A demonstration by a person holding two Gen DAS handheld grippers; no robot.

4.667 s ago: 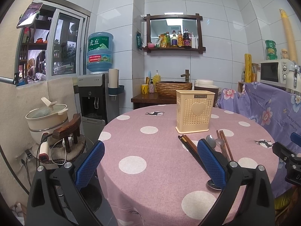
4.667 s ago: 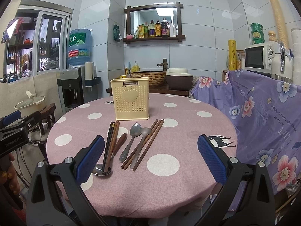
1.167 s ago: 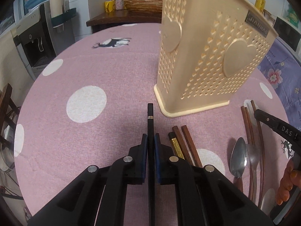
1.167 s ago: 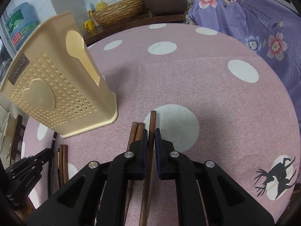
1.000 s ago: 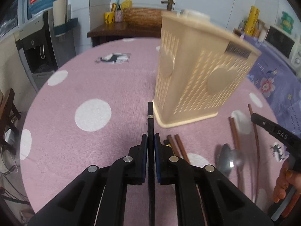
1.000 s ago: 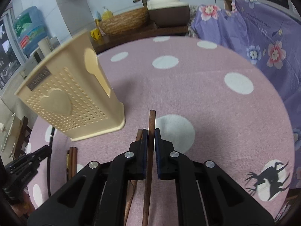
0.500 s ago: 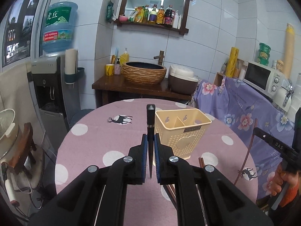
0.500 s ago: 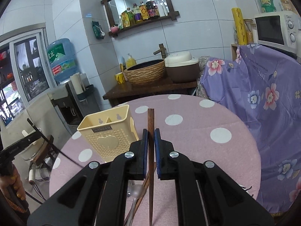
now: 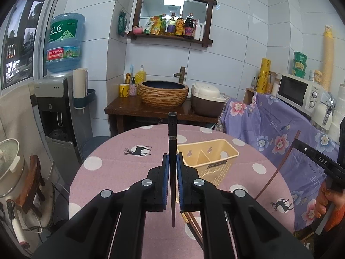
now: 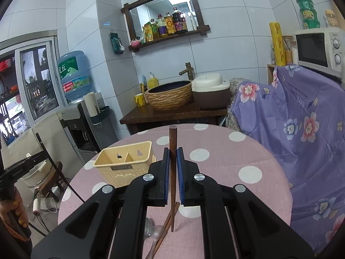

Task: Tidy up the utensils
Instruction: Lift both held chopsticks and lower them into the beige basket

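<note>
Left wrist view: left hand-held gripper (image 9: 172,157) clamped on a black chopstick (image 9: 172,133), blue pads tight on both sides, thick end sticking out forward above the bench (image 9: 112,172). Cream utensil holder (image 9: 208,157) stands upright on the bench just right of the fingers, two compartments visible, nothing seen inside. More chopsticks (image 9: 192,226) lie on the pink dotted cloth below the right finger. At right edge, the right hand-held gripper (image 9: 298,137) is in the air holding a brown chopstick (image 9: 280,168) that slants down toward the bench; a hand (image 9: 327,202) grips its handle.

Right wrist view: right hand-held gripper (image 10: 172,157) closed on the brown chopstick (image 10: 172,138), blunt end pointing forward. Utensil holder (image 10: 125,161) sits left of the fingers, upright on the bench (image 10: 248,155). Spoons (image 10: 156,232) and brown chopsticks (image 10: 170,218) lie flat on the cloth under the gripper. Far left, the left hand-held gripper (image 10: 39,154) holds the black chopstick (image 10: 56,166), raised clear of the bench.
</note>
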